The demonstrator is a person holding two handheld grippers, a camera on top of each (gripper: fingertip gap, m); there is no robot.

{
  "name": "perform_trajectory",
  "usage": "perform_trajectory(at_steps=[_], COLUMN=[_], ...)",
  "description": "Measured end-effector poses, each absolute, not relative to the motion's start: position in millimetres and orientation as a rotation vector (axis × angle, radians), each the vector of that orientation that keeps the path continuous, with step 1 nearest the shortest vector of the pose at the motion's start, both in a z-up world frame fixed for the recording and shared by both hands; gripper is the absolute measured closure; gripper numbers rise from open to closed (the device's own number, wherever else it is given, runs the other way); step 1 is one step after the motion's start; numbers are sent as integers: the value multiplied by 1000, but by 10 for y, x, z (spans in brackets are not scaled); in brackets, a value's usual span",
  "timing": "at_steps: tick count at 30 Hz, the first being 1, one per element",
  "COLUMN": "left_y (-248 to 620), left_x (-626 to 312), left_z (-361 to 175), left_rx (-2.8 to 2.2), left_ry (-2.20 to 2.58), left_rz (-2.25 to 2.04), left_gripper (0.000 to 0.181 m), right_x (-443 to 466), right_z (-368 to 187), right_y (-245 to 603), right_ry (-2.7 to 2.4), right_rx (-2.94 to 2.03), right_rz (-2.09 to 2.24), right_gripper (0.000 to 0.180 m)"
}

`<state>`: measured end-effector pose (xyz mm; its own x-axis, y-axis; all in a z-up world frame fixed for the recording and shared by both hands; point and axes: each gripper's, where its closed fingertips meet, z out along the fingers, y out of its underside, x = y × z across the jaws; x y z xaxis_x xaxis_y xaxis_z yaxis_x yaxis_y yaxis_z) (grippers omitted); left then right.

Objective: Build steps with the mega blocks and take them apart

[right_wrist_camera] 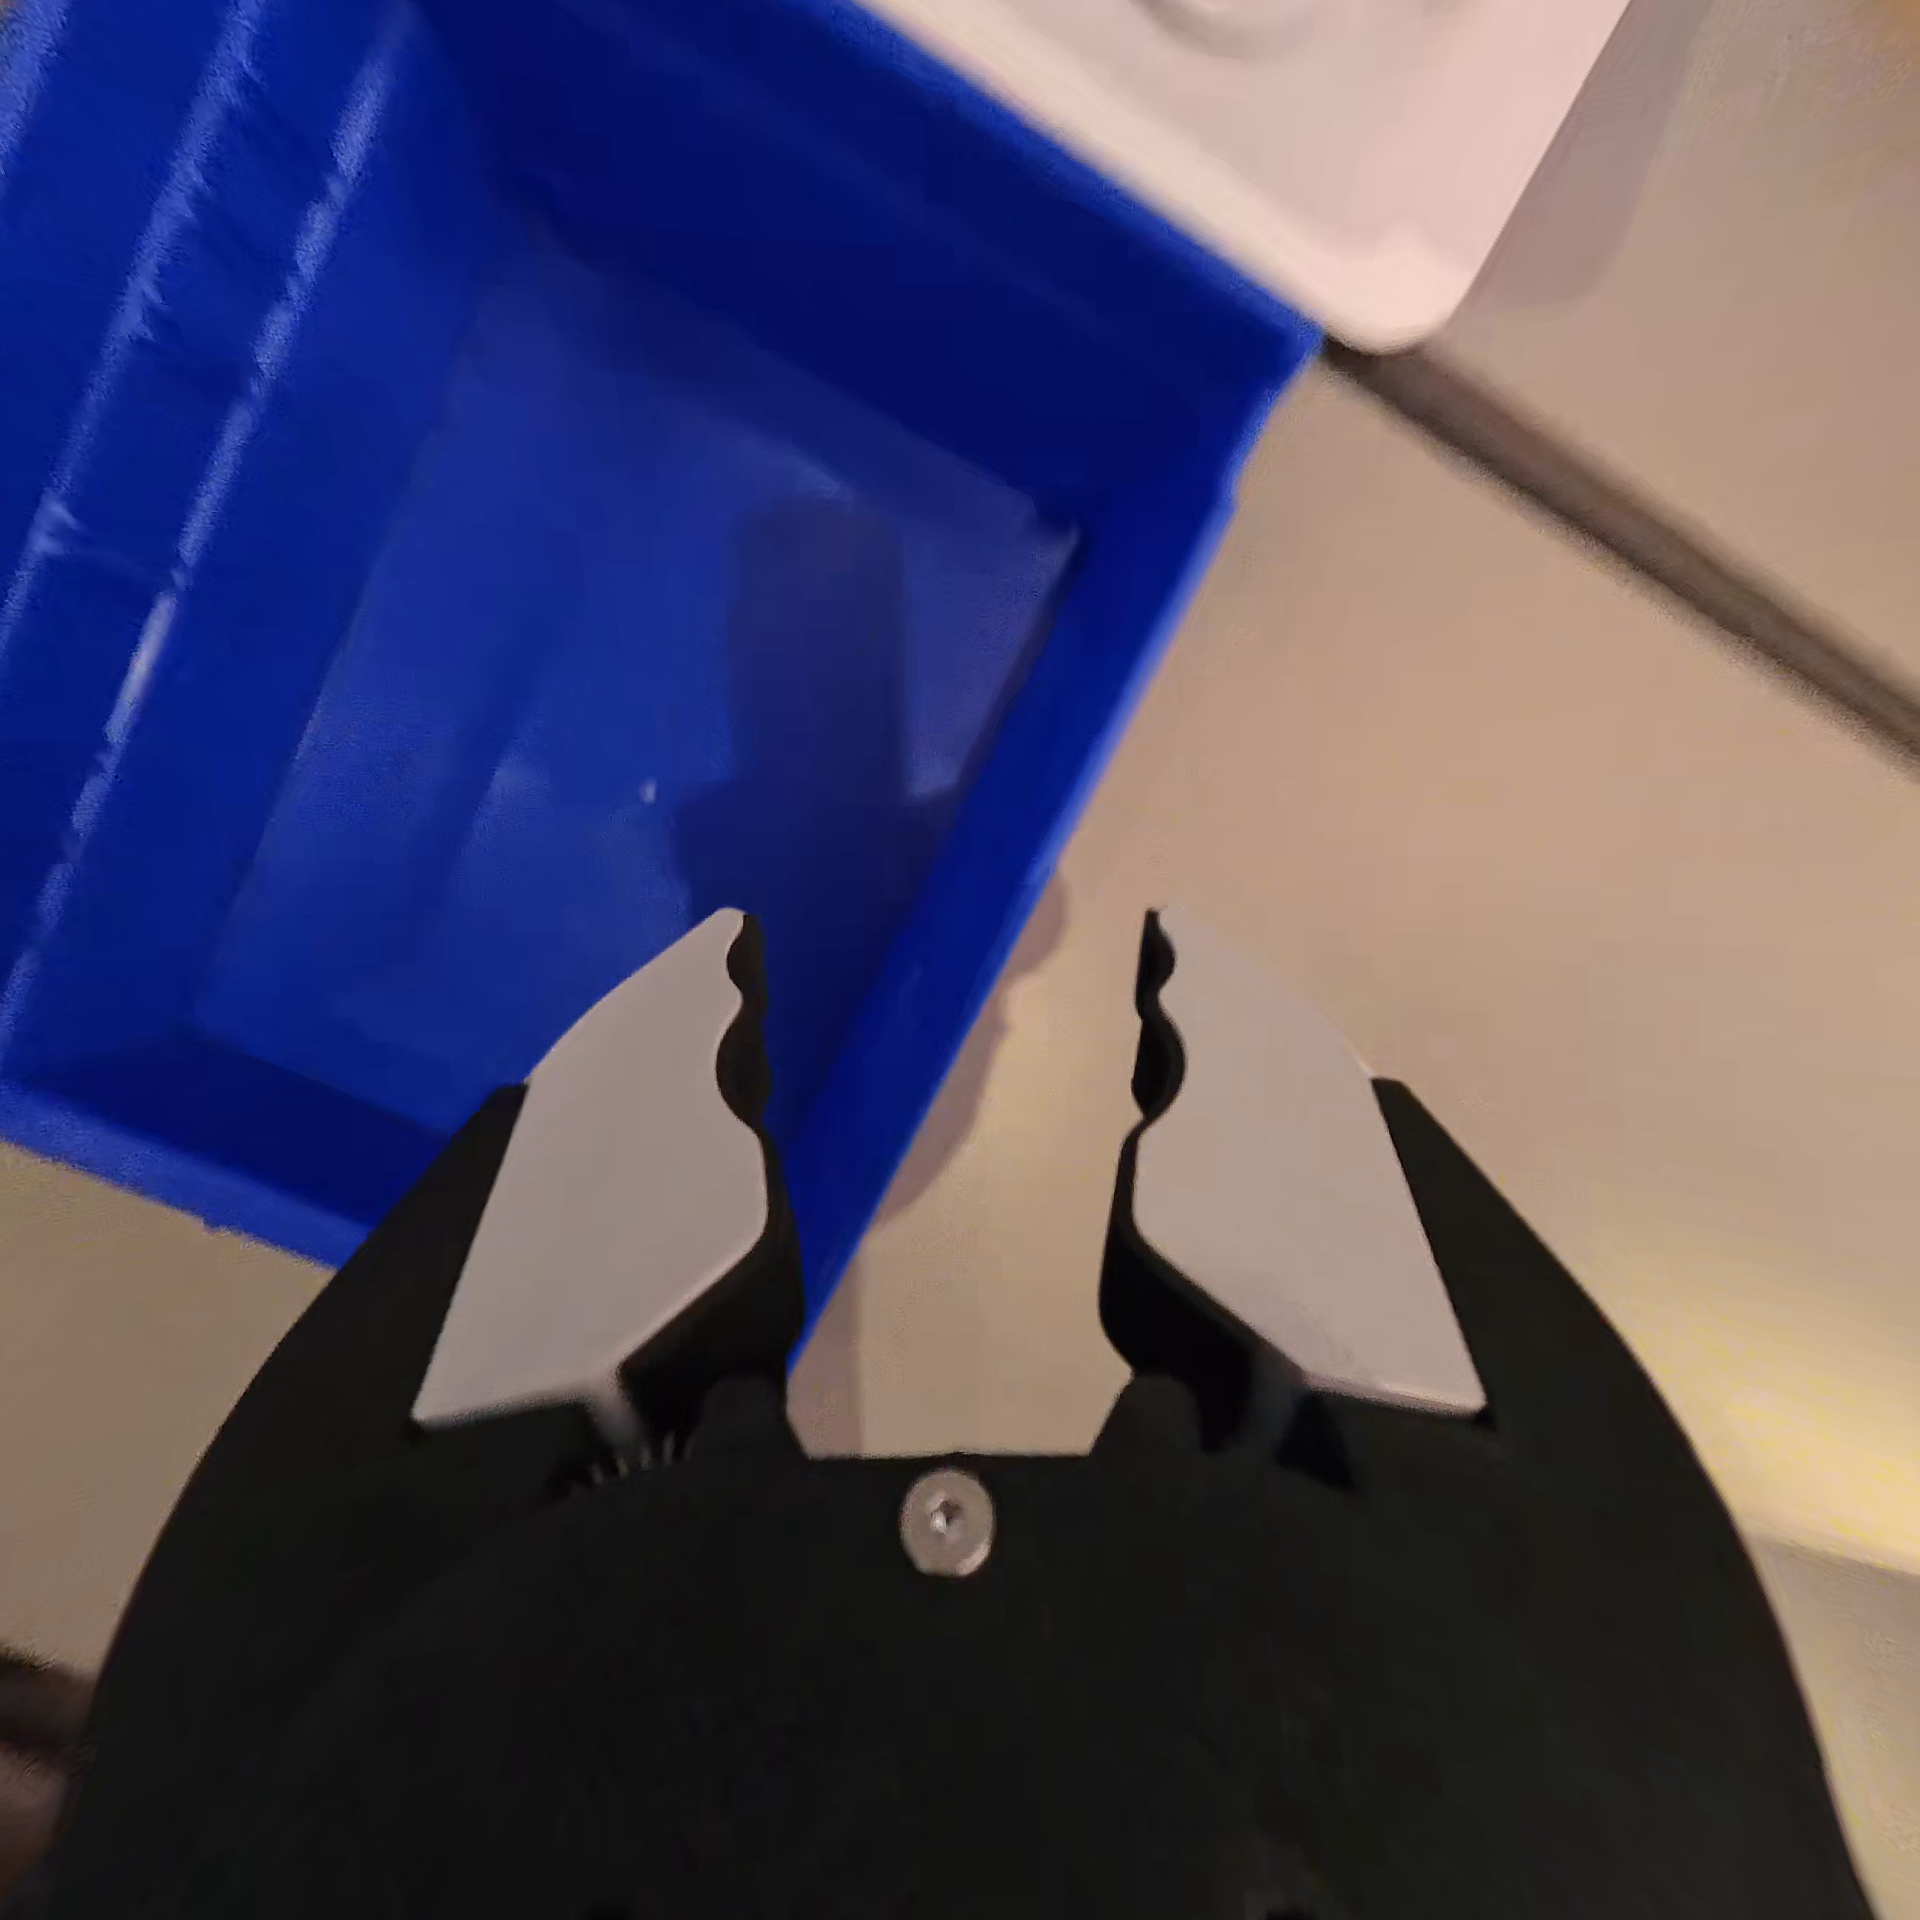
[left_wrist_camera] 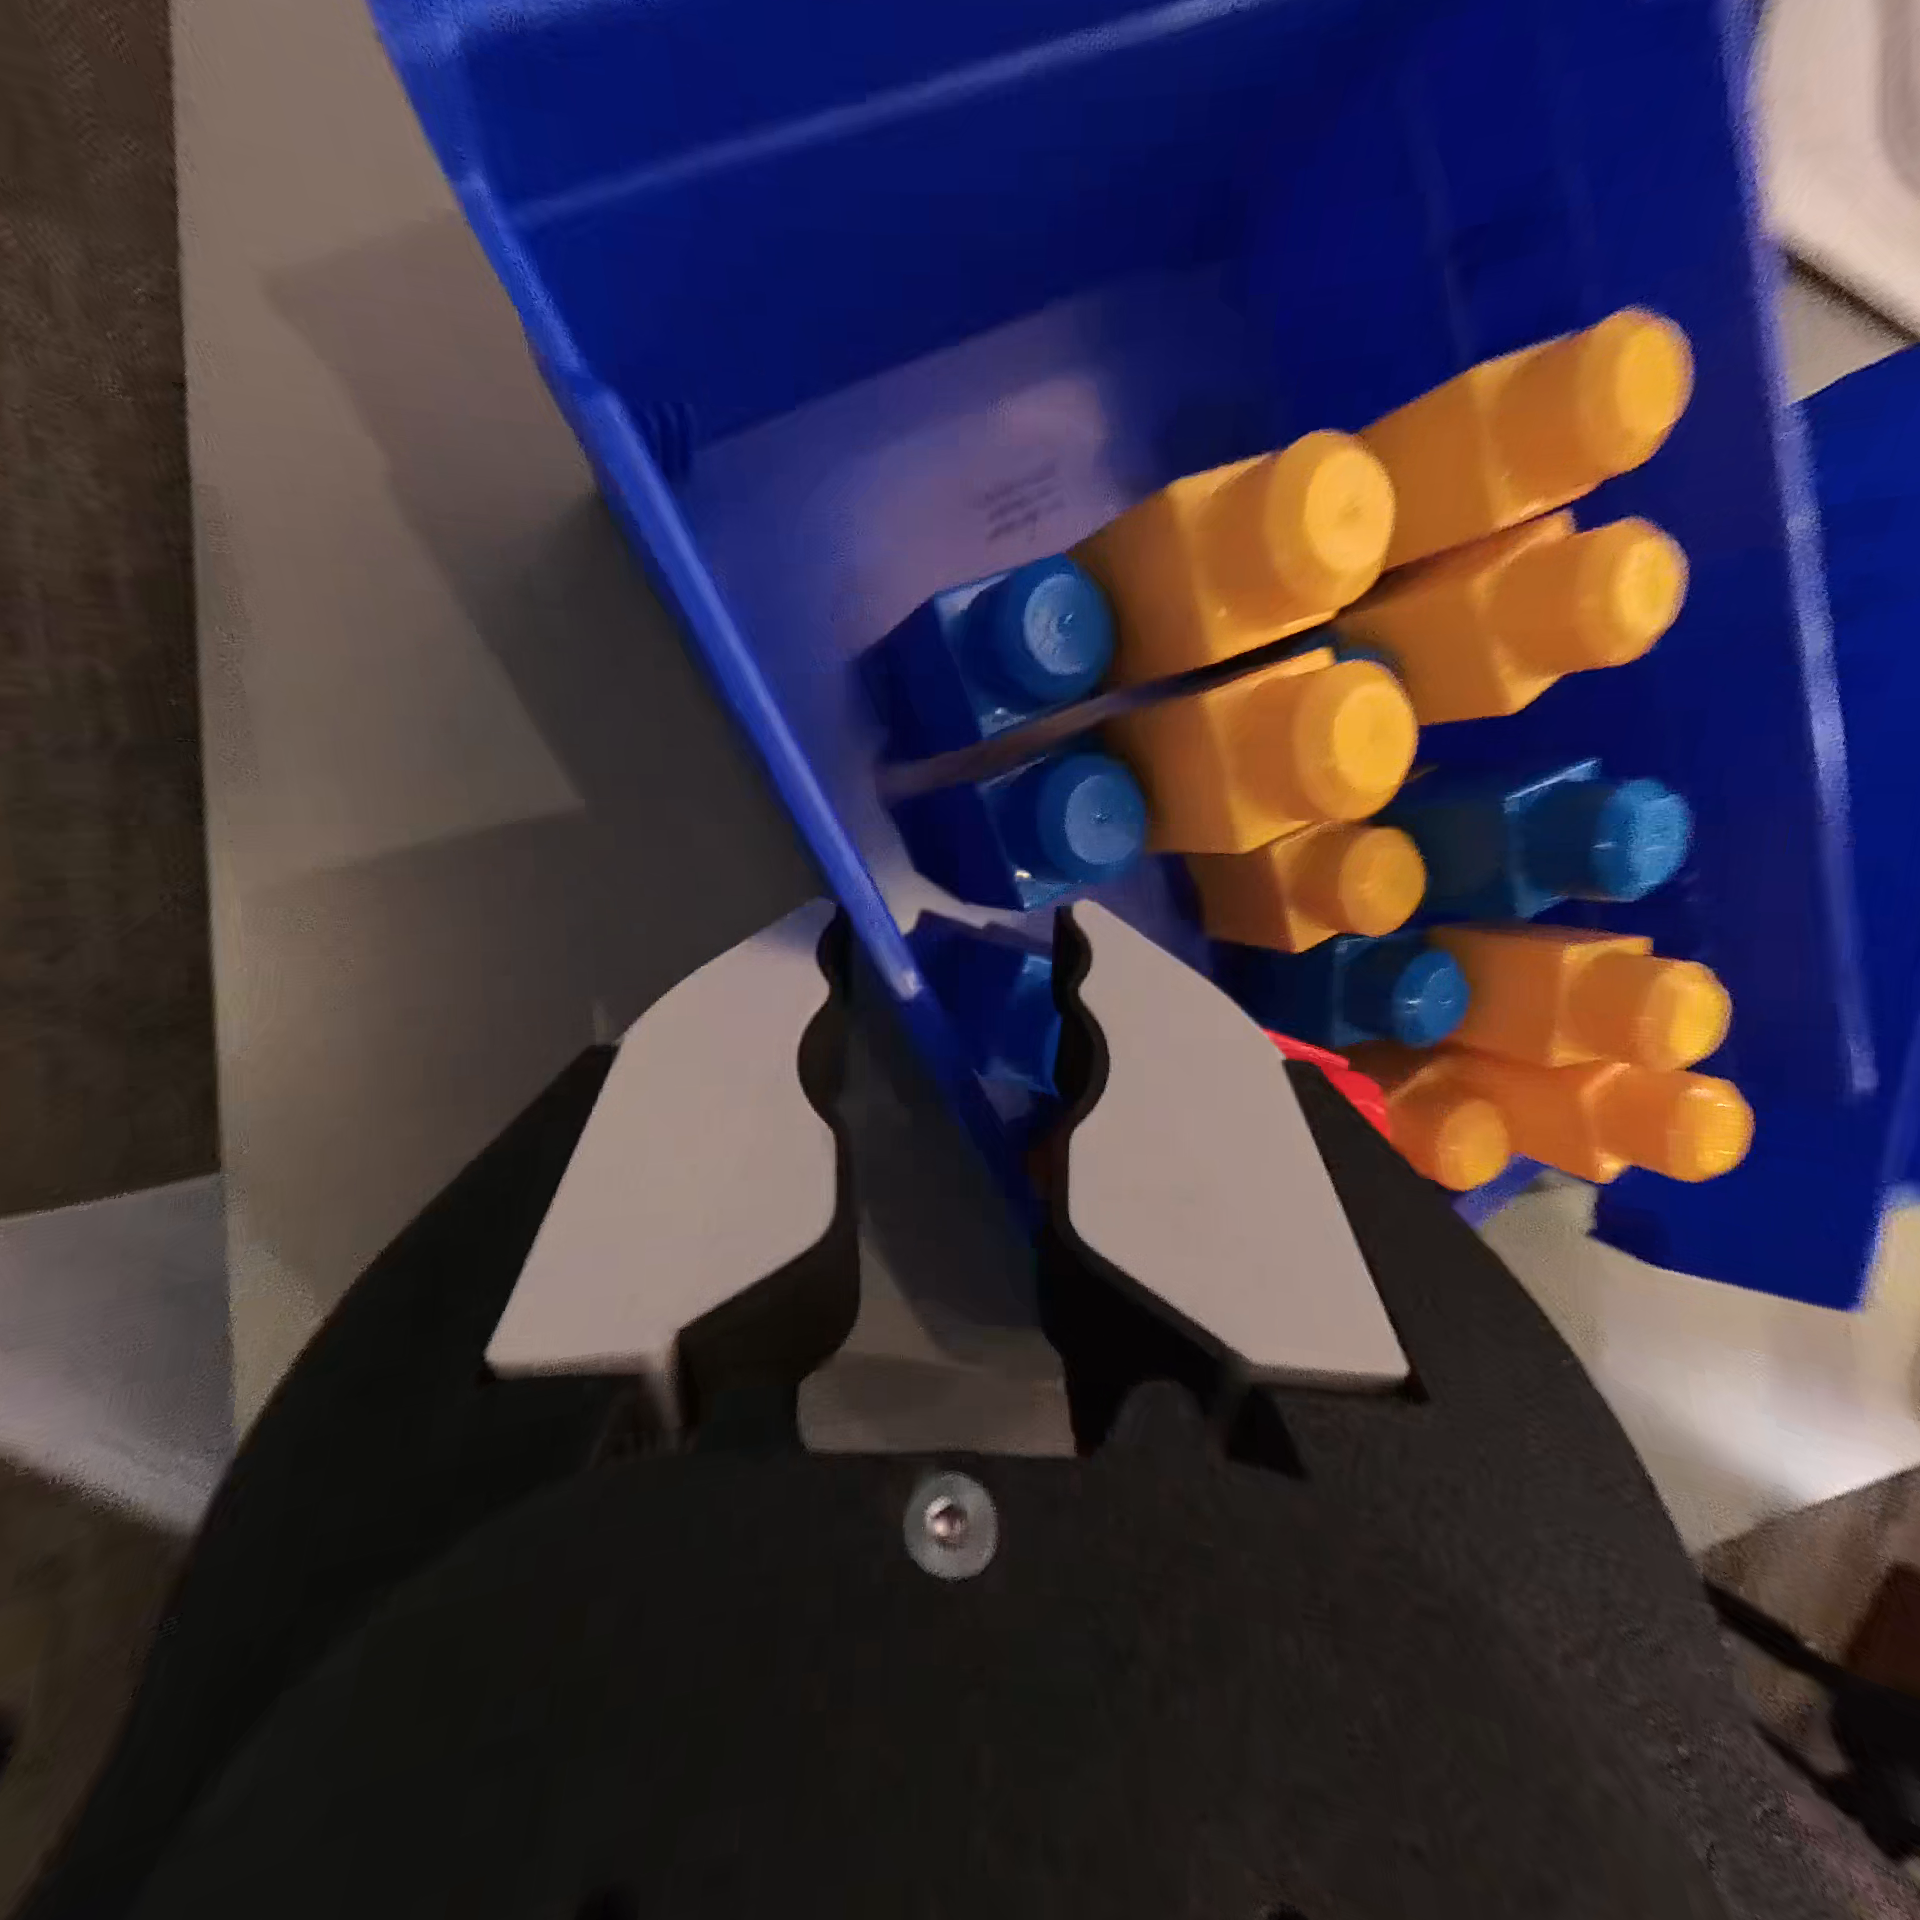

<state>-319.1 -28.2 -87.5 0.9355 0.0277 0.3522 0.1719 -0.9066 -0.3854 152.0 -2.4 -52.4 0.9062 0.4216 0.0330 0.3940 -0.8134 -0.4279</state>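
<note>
In the left wrist view a blue bin [left_wrist_camera: 935,260] holds several orange mega blocks [left_wrist_camera: 1247,582] and blue mega blocks [left_wrist_camera: 1039,634], with their studs pointing right. A bit of red block [left_wrist_camera: 1330,1070] shows beneath them. My left gripper [left_wrist_camera: 945,914] is closed across the bin's near side wall, one finger outside and one inside. In the right wrist view my right gripper [right_wrist_camera: 945,920] is open and empty. It straddles the right wall of a blue bin [right_wrist_camera: 1143,675] with a bare floor, the left finger over the inside.
The bins stand on a beige table [right_wrist_camera: 1455,831]. A white moulded object [right_wrist_camera: 1351,156] lies beyond the bin's far corner. A dark strip [right_wrist_camera: 1662,582] crosses the table at the right. More blue plastic [left_wrist_camera: 1860,831] lies right of the block bin. The tips of one gripper are about 45 centimetres away from the tips of the other.
</note>
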Motion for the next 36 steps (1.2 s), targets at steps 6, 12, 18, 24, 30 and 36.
perform_trajectory(at_steps=[6,12,18,24,30,36], left_y=[-374,-241,36,269,289,160], left_x=[-3172,-3175,-2885,-2555,-2512,-2615], left_z=[-1154,-1176,-1183,-1187,-1185,-1183], left_rx=[-2886,-2903,-2883,-2844,-2831,-2866], left_ry=[-21,71,254,376,318,252], left_rz=[-264,-149,-66,-65,-186,-188], left_gripper=[145,150,163,171,173,173], right_x=[1617,1518,2055,3286,4694,5520], right_z=[-1028,-1279,-1286,-1297,-1312,-1321], right_y=[-400,-568,-404,-424,-629,-775], right_ry=[-481,-501,-500,-287,-4,214], right_rx=[-2827,-3005,-3036,-3079,-3120,-3108], right_rz=[338,444,269,252,205,191], right_gripper=[110,159,172,171,171,172])
